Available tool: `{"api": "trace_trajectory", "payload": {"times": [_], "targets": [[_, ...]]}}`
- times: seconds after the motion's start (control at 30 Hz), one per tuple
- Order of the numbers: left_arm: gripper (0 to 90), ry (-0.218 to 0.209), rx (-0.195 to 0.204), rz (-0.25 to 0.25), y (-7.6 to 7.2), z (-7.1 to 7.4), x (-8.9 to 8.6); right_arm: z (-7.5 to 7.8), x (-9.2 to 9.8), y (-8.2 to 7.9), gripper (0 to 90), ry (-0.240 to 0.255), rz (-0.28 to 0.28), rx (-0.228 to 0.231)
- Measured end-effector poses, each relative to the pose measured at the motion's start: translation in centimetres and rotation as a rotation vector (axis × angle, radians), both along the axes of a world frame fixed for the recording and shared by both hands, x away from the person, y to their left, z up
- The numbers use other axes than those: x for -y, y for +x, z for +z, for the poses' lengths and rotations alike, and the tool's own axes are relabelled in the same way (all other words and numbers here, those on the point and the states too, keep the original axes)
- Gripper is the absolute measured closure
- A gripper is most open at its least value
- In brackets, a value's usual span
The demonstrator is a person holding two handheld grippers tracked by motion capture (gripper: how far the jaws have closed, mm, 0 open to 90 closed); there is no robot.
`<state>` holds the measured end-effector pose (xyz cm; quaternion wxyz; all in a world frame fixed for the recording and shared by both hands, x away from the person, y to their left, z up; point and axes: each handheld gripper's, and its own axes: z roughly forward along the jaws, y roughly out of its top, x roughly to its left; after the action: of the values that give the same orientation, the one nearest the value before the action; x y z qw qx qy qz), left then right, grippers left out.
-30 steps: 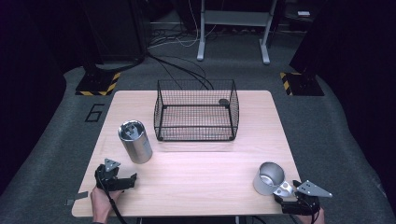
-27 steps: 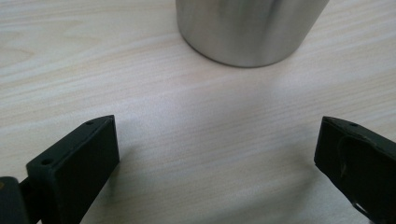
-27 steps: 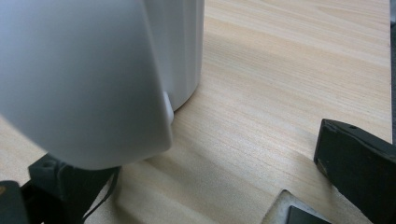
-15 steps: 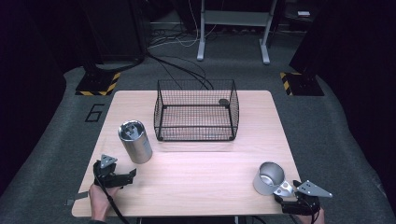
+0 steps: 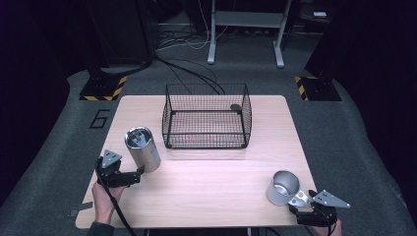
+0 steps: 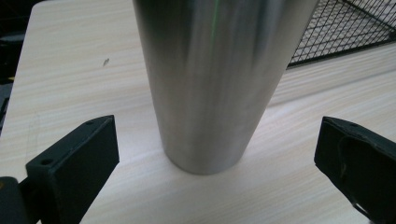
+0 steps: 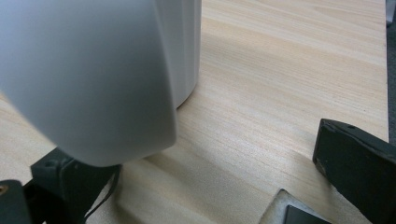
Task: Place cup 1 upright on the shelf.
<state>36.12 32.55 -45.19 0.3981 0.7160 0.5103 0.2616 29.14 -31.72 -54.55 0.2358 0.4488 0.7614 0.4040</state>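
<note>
The tumbler stands upright near the left edge of the worktop, well clear of the wire basket at the back. The left gripper sits low just beside it, on the side toward the near edge. In the left gripper view its fingers are spread wide with the tumbler's base between them, touching neither side.

The tumbler is tall and narrows toward its foot, so I judge the main risk to be tipping. If one finger reaches the wall before the other, it may slide or topple the tumbler toward the basket. A low grip on smooth, tapered metal could also let it slip as it lifts.

The cup stands near the right front corner, close to the near edge. The right gripper is just beside it. In the right gripper view the fingers stand apart, and the cup's handle looms close and blurred over the left one. Whether that finger touches the handle, I cannot tell. A nudge there could turn the cup or push it along the worktop. So close to the corner, a clumsy pull might drag it off the edge.
</note>
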Motion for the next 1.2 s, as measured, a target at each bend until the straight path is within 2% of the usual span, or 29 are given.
{"api": "trace_trajectory", "payload": {"times": [0.23,0.67,1.0,1.2], "targets": [[0.0,-0.005,0.024,-0.022,0.6,1.1,0.4,0.0,0.0,0.0,0.6,0.004,-0.004,-0.003],[0.0,-0.039,0.062,-0.014,2.2,2.3,0.4,0.0,0.0,0.0,0.7,0.006,-0.003,-0.003],[0.0,-0.081,0.060,-0.026,3.5,2.6,0.6,0.0,0.0,0.0,0.7,-0.001,-0.001,0.000],[0.0,-0.079,0.059,-0.023,4.1,2.6,0.7,0.0,0.0,0.0,0.9,-0.001,-0.001,0.003]]}}
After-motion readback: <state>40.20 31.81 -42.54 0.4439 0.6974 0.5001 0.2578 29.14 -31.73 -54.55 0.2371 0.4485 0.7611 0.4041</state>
